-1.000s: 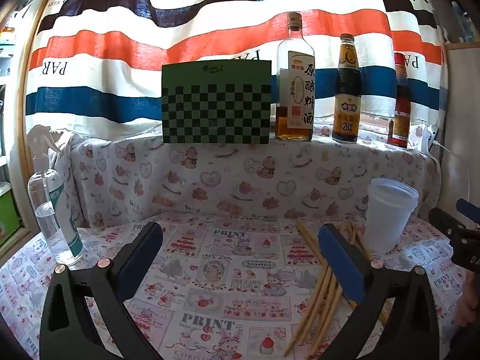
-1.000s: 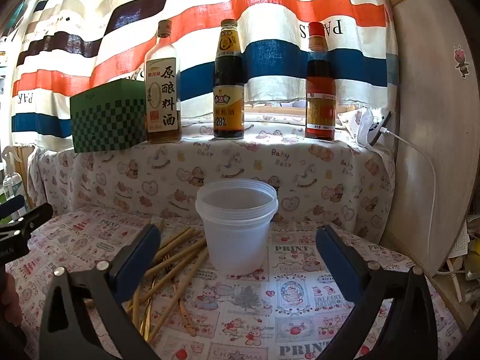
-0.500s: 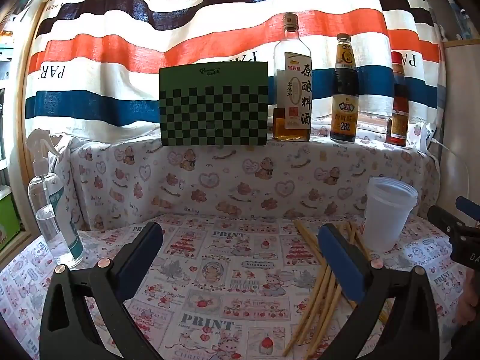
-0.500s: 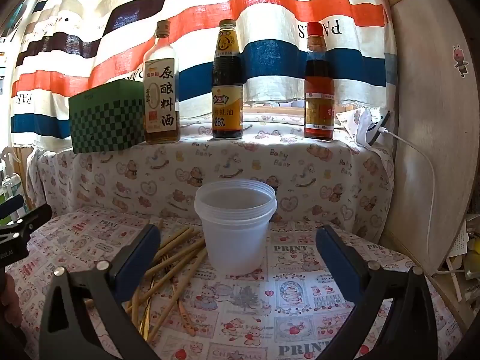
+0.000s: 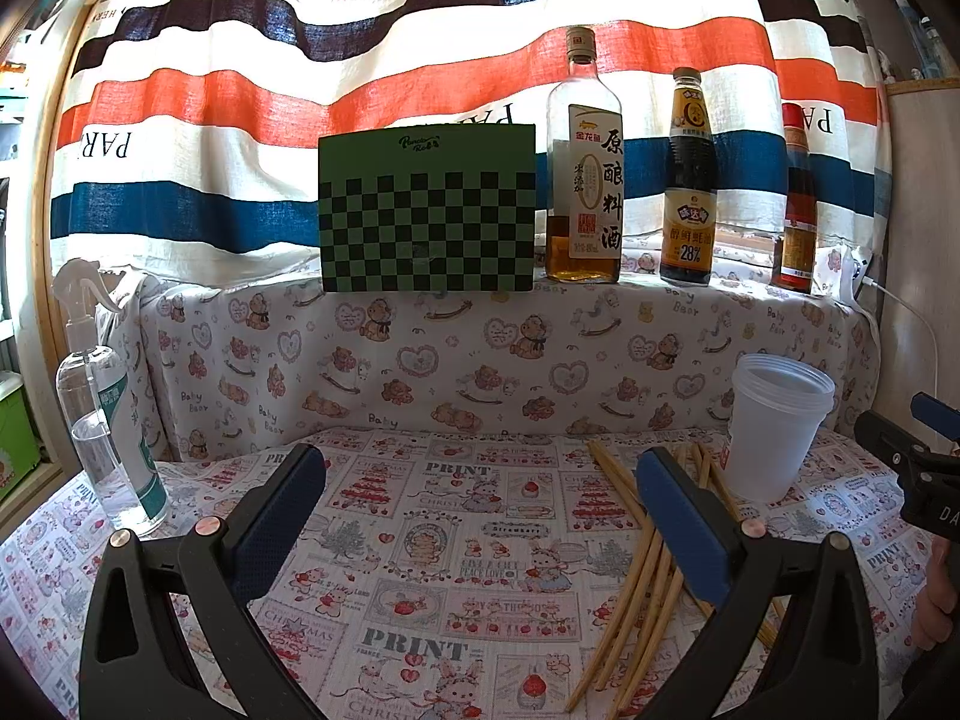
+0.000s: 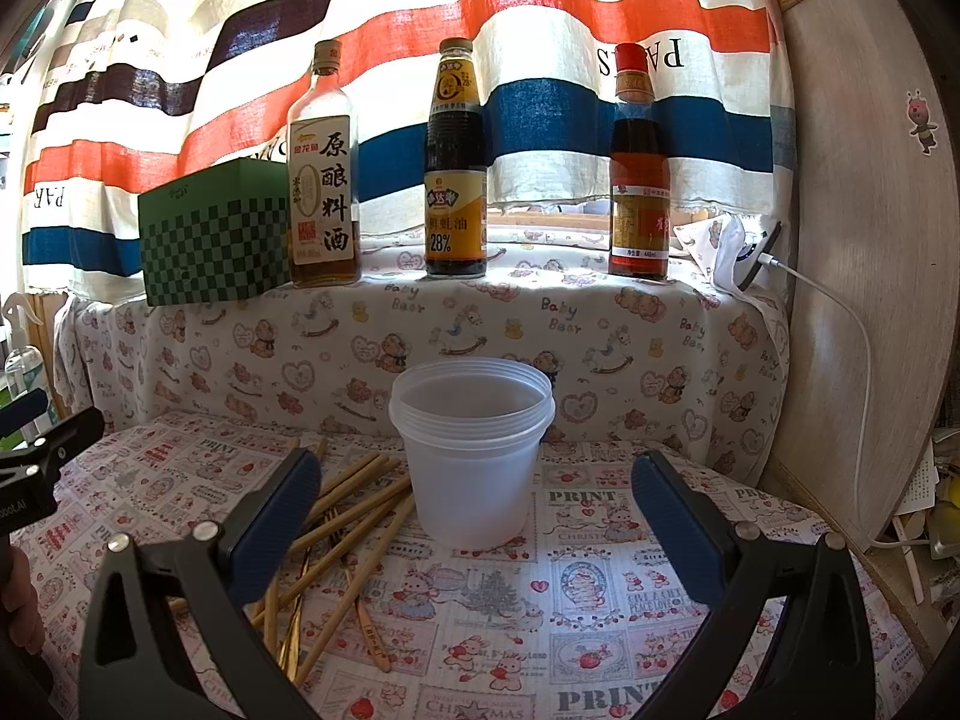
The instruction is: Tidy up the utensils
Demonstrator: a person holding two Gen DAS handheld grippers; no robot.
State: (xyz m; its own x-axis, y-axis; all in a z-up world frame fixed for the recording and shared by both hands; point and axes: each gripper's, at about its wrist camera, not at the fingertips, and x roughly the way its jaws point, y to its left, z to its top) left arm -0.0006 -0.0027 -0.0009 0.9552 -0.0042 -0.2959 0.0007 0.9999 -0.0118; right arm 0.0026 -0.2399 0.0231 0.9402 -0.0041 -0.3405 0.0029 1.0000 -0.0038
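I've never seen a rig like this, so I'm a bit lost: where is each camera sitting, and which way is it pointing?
Left wrist: rides the left gripper, open, facing the checkered box; the right gripper shows at its right edge.
Right wrist: rides the right gripper, open, facing the plastic cup; the left gripper shows at its left edge.
Shared: cup, chopsticks, three bottles, striped curtain.

both views low, facing curtain (image 5: 420, 60) (side-by-side)
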